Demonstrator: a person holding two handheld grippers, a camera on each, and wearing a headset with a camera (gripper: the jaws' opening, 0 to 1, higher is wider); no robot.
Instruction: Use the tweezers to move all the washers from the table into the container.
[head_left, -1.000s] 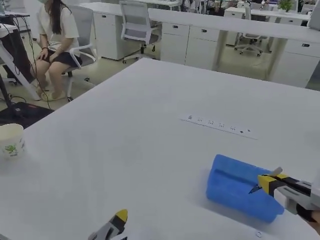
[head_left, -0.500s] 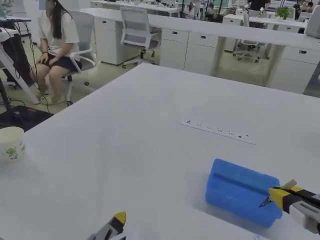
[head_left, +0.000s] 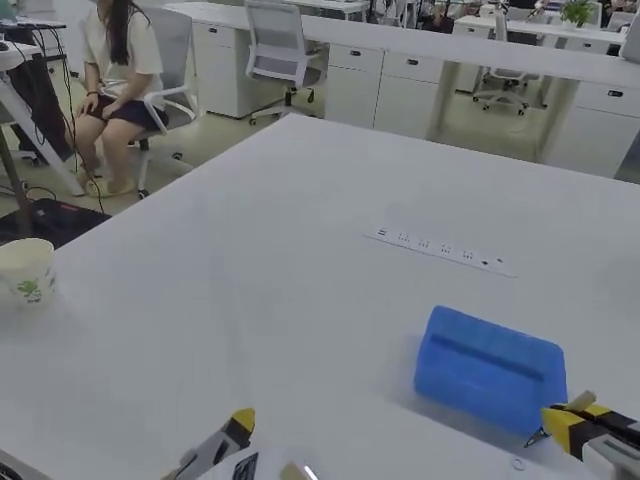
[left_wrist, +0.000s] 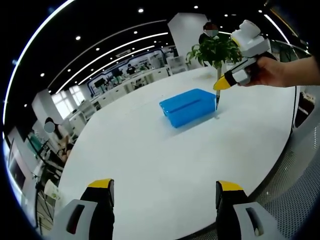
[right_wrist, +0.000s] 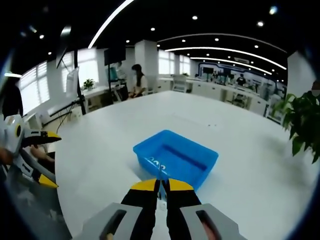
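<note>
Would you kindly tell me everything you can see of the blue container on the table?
The blue container is a rectangular, open-topped tray, plastic by its look. It stands upright on the white table, near its edge. Small pale things lie inside by one wall, too small to name. The tweezers in the right gripper point at it.

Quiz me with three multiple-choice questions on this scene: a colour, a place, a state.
1. What colour is the rectangular plastic container? A) red B) green C) blue
2. Where does the white paper cup stand on the white table? A) inside the container B) near its left edge C) atop the container
3. How does the left hand-held gripper stand? A) open, holding nothing B) shut on the cup C) shut on the container
Answers: 1 C, it is blue in every view; 2 B, it stands far left in the head view; 3 A, its jaws are wide apart over bare table.
</note>
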